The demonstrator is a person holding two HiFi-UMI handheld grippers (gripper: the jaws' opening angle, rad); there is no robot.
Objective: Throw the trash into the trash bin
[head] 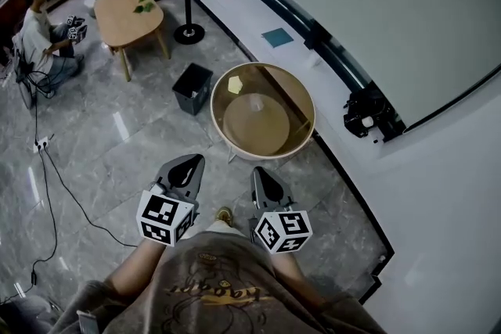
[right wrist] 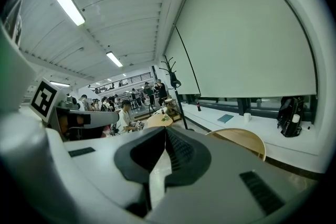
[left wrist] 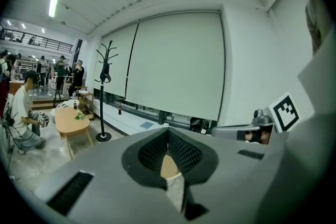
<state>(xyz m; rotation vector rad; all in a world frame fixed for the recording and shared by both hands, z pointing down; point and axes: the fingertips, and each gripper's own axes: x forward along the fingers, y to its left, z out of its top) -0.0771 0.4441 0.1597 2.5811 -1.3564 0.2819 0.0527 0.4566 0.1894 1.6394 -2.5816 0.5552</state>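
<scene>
Clenched and empty, left gripper (head: 191, 162) and right gripper (head: 257, 171) are held before a round tan table (head: 262, 125).
Jaws are best opened before the pale yellow scrap (head: 235, 84) is reached; a dark square bin (head: 192, 87) stands alongside.

1. The head view looks steeply down from above the person onto the left gripper (head: 190, 162), the right gripper (head: 259, 172), the round table (head: 258, 125) and the floor (head: 117, 160).
2. The left gripper view sits close behind its own jaws, facing almost level toward the coat stand (left wrist: 103, 97) and the oval wooden table (left wrist: 71, 119).
3. The right gripper view faces likewise; it shares the coat stand with both other views and, probably, the round table with the head view.
</scene>
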